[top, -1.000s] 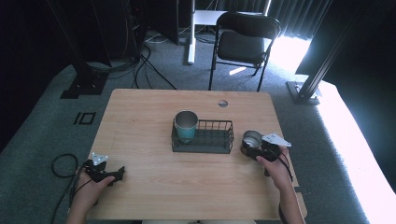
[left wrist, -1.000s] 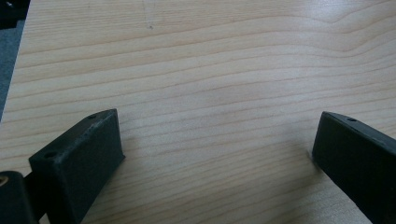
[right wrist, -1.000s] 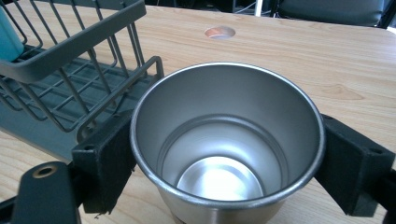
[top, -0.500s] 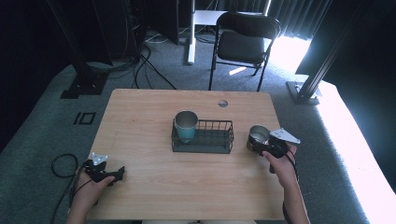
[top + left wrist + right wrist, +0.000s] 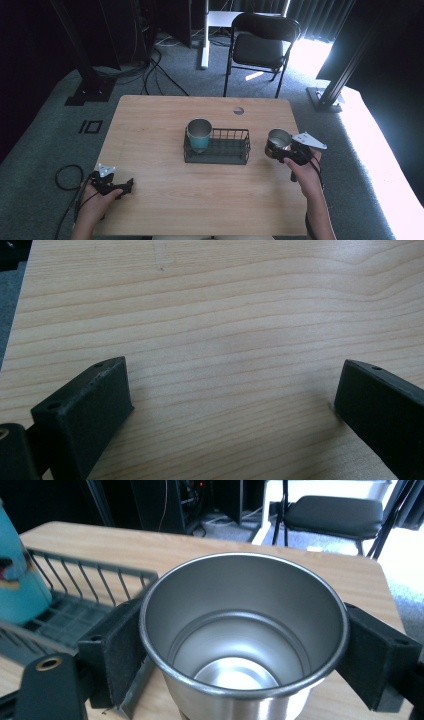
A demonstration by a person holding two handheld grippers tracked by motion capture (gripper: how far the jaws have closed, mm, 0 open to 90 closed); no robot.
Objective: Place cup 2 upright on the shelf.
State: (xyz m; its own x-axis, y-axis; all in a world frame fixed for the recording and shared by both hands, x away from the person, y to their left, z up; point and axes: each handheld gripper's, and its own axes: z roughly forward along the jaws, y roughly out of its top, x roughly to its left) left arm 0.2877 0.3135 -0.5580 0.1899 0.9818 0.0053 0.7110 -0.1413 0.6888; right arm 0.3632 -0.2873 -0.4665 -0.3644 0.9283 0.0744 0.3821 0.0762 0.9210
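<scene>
My right gripper [image 5: 278, 148] is shut on a steel cup [image 5: 278, 138], held upright just above the table to the right of the black wire basket [image 5: 230, 150]. In the right gripper view the steel cup [image 5: 245, 630] sits between both jaws, empty, with the basket [image 5: 65, 605] to its left. A teal cup [image 5: 199, 134] with a steel rim stands in the basket's left end. My left gripper [image 5: 125, 187] rests open on the table near the front left corner, with bare wood [image 5: 235, 355] between its jaws.
The wooden table [image 5: 150, 130] has a round cable hole [image 5: 238, 110] near its far edge. A black chair [image 5: 262, 42] stands beyond the table. Cables trail on the grey floor at the left [image 5: 65, 175].
My right gripper has lifted the steel cup off the table and carried it slightly up and to the right. The left gripper has stayed where it was.
</scene>
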